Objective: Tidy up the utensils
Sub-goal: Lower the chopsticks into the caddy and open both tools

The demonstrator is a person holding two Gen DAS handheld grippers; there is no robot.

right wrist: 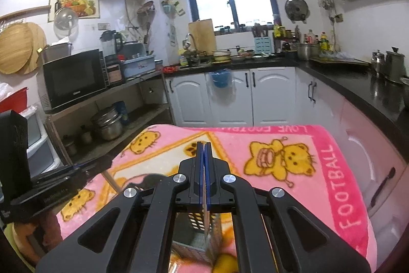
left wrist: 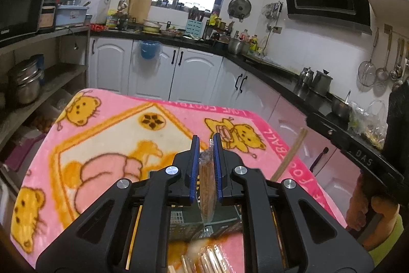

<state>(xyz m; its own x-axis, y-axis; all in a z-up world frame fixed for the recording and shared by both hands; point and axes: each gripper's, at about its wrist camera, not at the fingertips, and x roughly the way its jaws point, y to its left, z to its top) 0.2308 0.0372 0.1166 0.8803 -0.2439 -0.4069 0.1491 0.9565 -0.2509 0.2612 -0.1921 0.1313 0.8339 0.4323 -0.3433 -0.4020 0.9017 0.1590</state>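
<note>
We hold a wrapped bundle of chopsticks (left wrist: pixel 207 186) clamped in our left gripper (left wrist: pixel 206 145), and a thin wooden stick (right wrist: pixel 206 216) pinched in our right gripper (right wrist: pixel 204 147), both above the perforated basket (right wrist: pixel 198 224) at the near edge of the pink blanket (right wrist: pixel 281 196), probably to drop them in

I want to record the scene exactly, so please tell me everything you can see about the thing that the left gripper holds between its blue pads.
The bundle looks like a slim, flat, brown pack, apparently sticks wrapped in clear shiny film, whose crinkled end pokes out past the fingertips. It stands on edge, running along the fingers. The left gripper is shut on it, with both blue pads pressing its flat sides. It hangs above the pink blanket and touches nothing else visible. What exactly is inside cannot be told.
</note>
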